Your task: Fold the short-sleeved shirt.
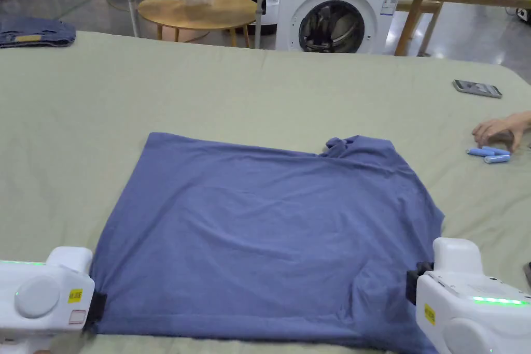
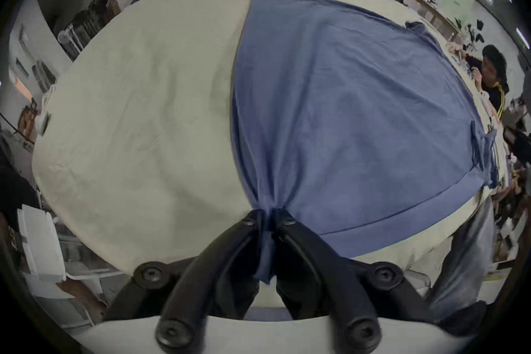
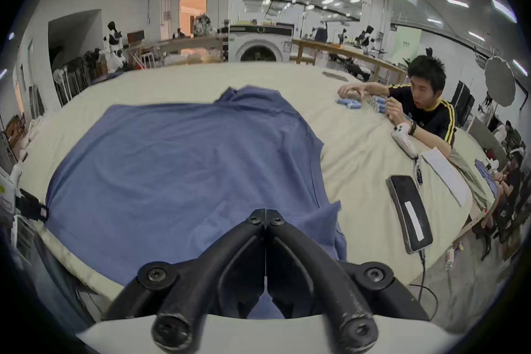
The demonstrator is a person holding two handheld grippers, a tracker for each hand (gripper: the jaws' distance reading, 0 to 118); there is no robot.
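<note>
On the pale green table cover [image 1: 218,85], the blue short-sleeved shirt [image 1: 269,236] lies spread flat, its far edge running across the middle of the head view and its near hem close to the table's front edge, with a small bunched knot of cloth at its far right corner. At the shirt's near left corner sits the left gripper [image 1: 96,308], its white body held low and level beside the cloth; in the left gripper view its two black jaws are drawn together on a gathered pinch of the corner [image 2: 268,219], and a tail of blue fabric hangs down between them. At the near right side sits the right gripper [image 1: 413,282], its white housing showing a lit green strip, held low against the shirt's right edge; in the right gripper view its jaws meet tip to tip over the blue cloth [image 3: 266,216], but whether fabric is caught between them cannot be told. Both tools point toward the far side of the table, one at each side of the garment. To the right, well apart from the shirt, another person's hand [image 1: 500,131] rests on the cover just beside a few blue cylinders [image 1: 488,154], with a phone [image 1: 477,88] lying farther back. Folded denim [image 1: 33,32] rests at the far left corner.
</note>
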